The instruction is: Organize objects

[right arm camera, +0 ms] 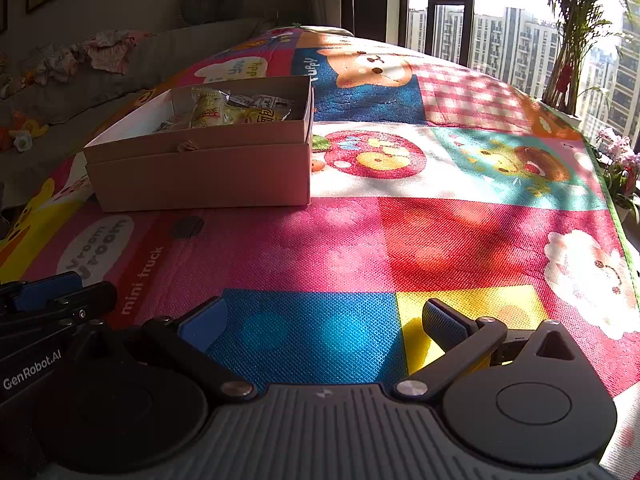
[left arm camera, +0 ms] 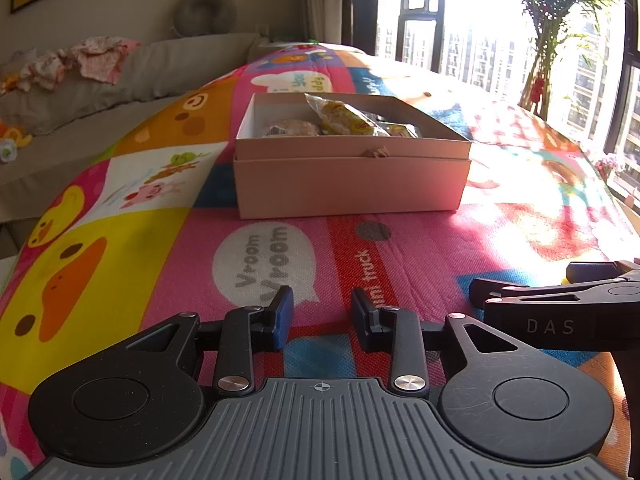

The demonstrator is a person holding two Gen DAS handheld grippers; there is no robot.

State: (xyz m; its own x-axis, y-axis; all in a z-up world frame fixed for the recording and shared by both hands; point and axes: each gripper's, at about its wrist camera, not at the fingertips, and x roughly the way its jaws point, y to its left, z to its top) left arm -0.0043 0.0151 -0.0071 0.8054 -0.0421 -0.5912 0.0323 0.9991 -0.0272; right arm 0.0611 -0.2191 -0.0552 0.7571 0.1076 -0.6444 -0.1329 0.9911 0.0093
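Box (left arm camera: 352, 176) sits open on the mat (left arm camera: 168, 240), ahead of both grippers, well apart from them; wrapped snacks (left arm camera: 348, 120) lie inside. Left gripper (left arm camera: 322, 318): fingers parted with a moderate gap, nothing between, low over the mat. Right gripper (right arm camera: 324, 322): fingers spread wide, empty, just beside the left one.

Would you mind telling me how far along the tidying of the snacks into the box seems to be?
Done: several wrapped snacks already lie inside the open cardboard box on the play mat. In hand: nothing; the left gripper and right gripper both hover over the mat with jaws open and empty. Left: no loose items show on the visible mat, so little seems to remain, though areas outside both views could hold more.
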